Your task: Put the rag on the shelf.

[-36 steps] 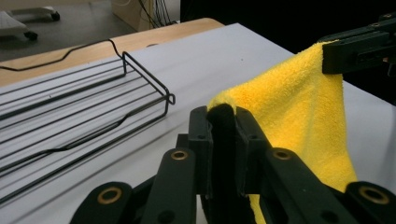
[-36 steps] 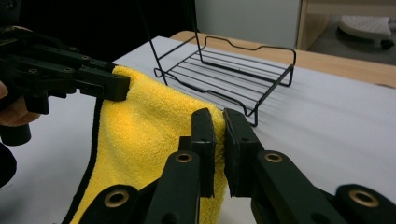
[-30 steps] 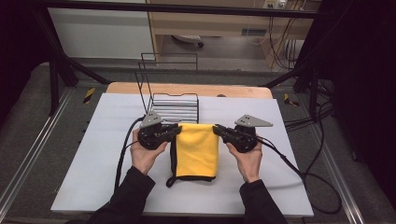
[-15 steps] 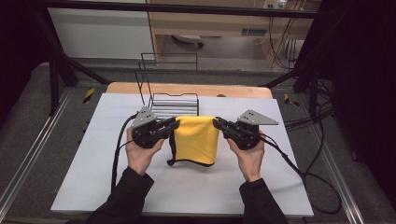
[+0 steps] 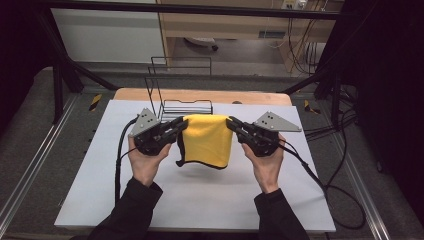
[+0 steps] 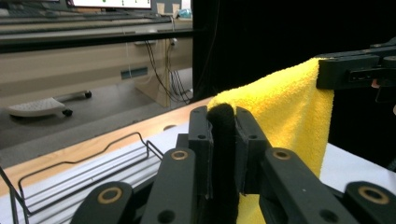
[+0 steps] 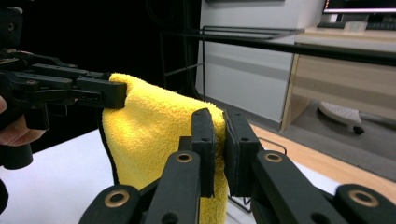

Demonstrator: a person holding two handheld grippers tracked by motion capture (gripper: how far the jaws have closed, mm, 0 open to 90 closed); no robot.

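A yellow towel [image 5: 207, 140] with a black hem hangs folded in the air above the white table [image 5: 200, 200], held by its top corners. My left gripper [image 5: 181, 125] is shut on the left corner, and the black hem [image 6: 222, 140] is pinched between its jaws. My right gripper [image 5: 232, 123] is shut on the right corner of the yellow towel [image 7: 154, 135]. In the left gripper view the towel [image 6: 289, 116] stretches across to the other gripper. Its lower edge hangs just above the table.
A black wire rack [image 5: 175, 95] stands at the table's far edge, just behind the towel. A wooden strip [image 5: 250, 96] runs along the back of the table. Cables [image 5: 325, 180] trail off to the right of the right hand.
Both grippers have lifted the towel off the table and carried it away from the person, toward the rack. It lay flat a second ago and now hangs free.
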